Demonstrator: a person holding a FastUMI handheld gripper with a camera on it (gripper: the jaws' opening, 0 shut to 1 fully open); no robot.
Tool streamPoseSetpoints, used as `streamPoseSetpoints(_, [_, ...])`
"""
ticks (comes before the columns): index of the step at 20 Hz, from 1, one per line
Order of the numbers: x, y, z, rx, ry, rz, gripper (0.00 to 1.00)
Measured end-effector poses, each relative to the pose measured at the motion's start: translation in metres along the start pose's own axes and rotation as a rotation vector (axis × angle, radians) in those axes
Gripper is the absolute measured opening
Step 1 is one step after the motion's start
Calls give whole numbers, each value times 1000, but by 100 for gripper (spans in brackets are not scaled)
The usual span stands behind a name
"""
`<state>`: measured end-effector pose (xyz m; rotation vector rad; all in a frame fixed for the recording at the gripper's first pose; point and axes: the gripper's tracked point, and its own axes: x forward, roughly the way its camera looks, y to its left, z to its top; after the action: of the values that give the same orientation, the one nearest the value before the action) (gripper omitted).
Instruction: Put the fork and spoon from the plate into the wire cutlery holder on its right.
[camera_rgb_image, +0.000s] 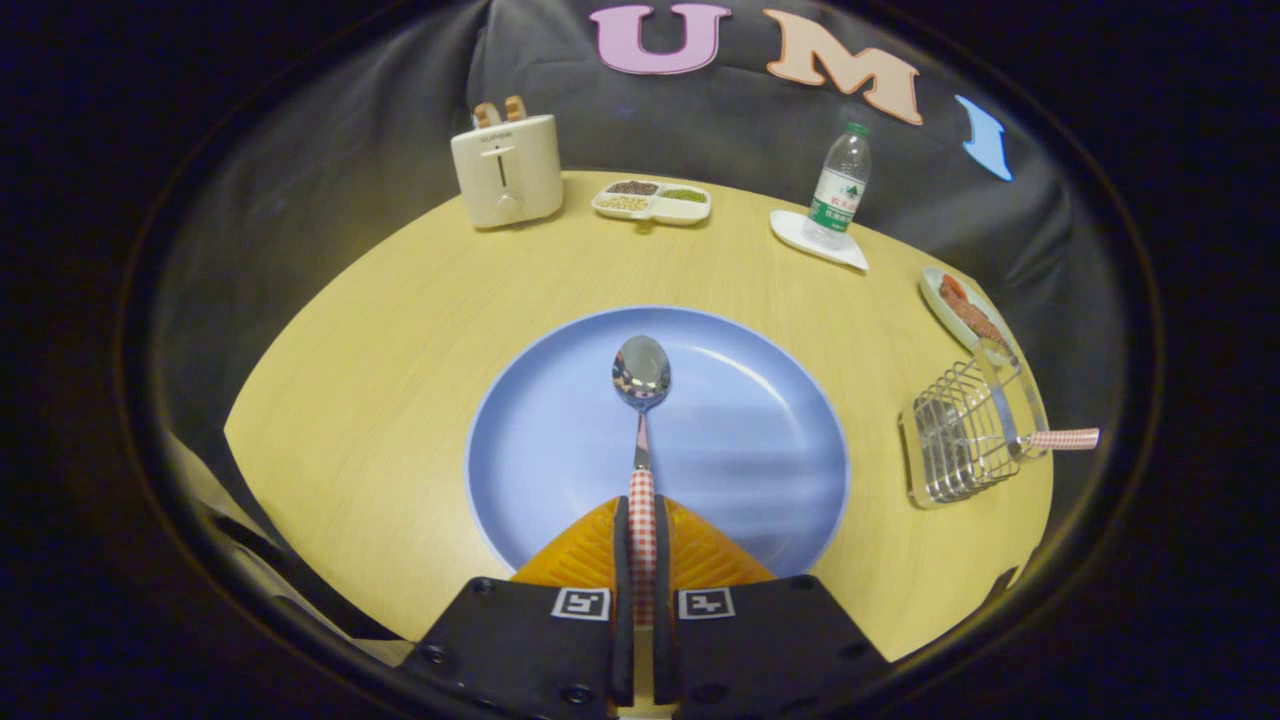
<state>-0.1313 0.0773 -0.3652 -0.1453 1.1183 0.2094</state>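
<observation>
My gripper (641, 510) is shut on the red-and-white checked handle of the spoon (641, 375). The spoon points straight ahead of the fingers, its shiny bowl over the middle of the blue plate (760, 440). I cannot tell whether the spoon rests on the plate or hangs just above it. To the right of the plate stands the wire cutlery holder (960, 435), near the table's edge. The fork (1010, 400) stands in the holder, its checked handle sticking out to the right.
On the round wooden table (380, 380), beyond the plate, stand a cream toaster (506, 170) with toast in it, a divided dish of grains (652, 200), and a water bottle (840, 188) on a white tray. A small plate of food (965, 310) lies behind the holder.
</observation>
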Motion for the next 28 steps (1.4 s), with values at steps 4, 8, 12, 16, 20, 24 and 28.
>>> streamPoseSetpoints(4, [-18, -19, 11, -12, 18, 21, 11])
streamPoseSetpoints(8, [-36, -46, 23, -47, 31, 38, 11])
streamPoseSetpoints(12, [-50, -73, 36, -61, 31, 61, 11])
streamPoseSetpoints(16, [-64, -99, 47, -79, 33, 75, 11])
streamPoseSetpoints(20, [-76, -125, 54, -101, 42, 86, 11])
streamPoseSetpoints(24, [-82, -153, 56, -146, 73, 82, 11])
streamPoseSetpoints(28, [-94, -185, 55, -198, 114, 79, 11])
